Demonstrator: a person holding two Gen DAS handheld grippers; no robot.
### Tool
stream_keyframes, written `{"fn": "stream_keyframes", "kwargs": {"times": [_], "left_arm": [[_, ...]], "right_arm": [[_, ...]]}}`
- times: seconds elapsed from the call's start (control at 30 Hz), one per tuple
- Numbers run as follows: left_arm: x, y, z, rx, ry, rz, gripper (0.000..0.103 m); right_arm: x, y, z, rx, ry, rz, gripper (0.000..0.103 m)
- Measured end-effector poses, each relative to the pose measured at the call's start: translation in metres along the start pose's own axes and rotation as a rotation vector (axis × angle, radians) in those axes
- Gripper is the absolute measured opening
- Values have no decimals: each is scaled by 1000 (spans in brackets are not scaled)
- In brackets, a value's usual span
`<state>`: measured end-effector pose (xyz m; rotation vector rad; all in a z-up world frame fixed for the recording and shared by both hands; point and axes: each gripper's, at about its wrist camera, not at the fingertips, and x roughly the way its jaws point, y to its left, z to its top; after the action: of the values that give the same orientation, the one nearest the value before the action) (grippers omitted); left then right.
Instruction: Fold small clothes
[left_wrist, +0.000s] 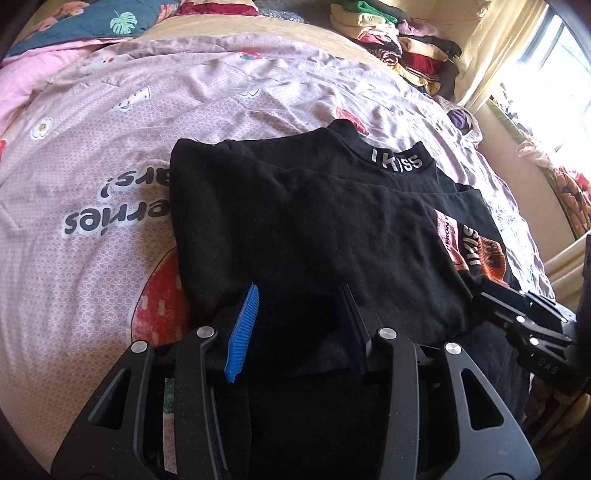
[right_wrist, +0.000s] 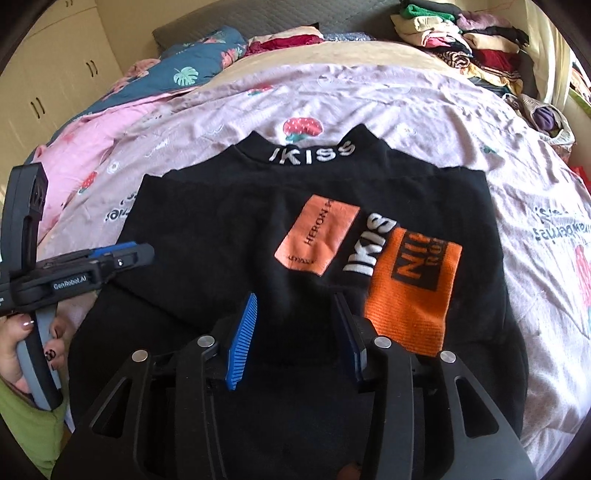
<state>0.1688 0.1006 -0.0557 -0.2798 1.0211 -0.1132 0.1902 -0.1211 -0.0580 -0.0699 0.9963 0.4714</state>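
Note:
A black top (left_wrist: 314, 221) (right_wrist: 221, 221) lies flat on the pink strawberry bedsheet (left_wrist: 110, 184) (right_wrist: 535, 177), its sides folded in. Its collar (right_wrist: 312, 153) reads IKISS and points away from me. Two orange patches (right_wrist: 410, 288) show on its right half. My left gripper (left_wrist: 300, 291) hangs over the top's near left edge, its blue pads (left_wrist: 243, 325) apart and dark cloth lying loose below them. My right gripper (right_wrist: 295, 299) stands open over the near middle of the top, beside the orange patch. In the right wrist view a hand (right_wrist: 22, 350) holds the left gripper (right_wrist: 140, 254).
A pile of folded clothes (left_wrist: 399, 48) (right_wrist: 472, 40) stands at the far right of the bed. A blue floral quilt (right_wrist: 199, 62) and pink bedding lie at the far left. A bright window (left_wrist: 546, 74) is on the right, cream wardrobe doors (right_wrist: 55, 74) on the left.

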Motion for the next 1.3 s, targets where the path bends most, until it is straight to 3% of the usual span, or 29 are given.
{"fn": "stream_keyframes", "kwargs": {"times": [0.17,0.53,0.63,0.73,1.03,1.3], "left_arm": [[-3,-1,0,-4,-10,-10,35],[-26,-3,0,-7,-46,-28,40],[-31,-5,-1,-3,-53,-26,55],[-37,-6,-1,-1,-63,-32,58],[-49,-13,0,2,-84,-26,94],[-58,-15,1,4,-93,-17,94]], "right_arm": [[9,-1,-6,13,28,-26,42],[-27,3,-7,46,-65,11,83],[-36,0,-6,65,-85,-4,92],[-43,-1,-8,72,-104,-12,95],[-63,-5,-8,98,-156,-30,99],[-73,-2,-7,99,-180,-34,99]]}}
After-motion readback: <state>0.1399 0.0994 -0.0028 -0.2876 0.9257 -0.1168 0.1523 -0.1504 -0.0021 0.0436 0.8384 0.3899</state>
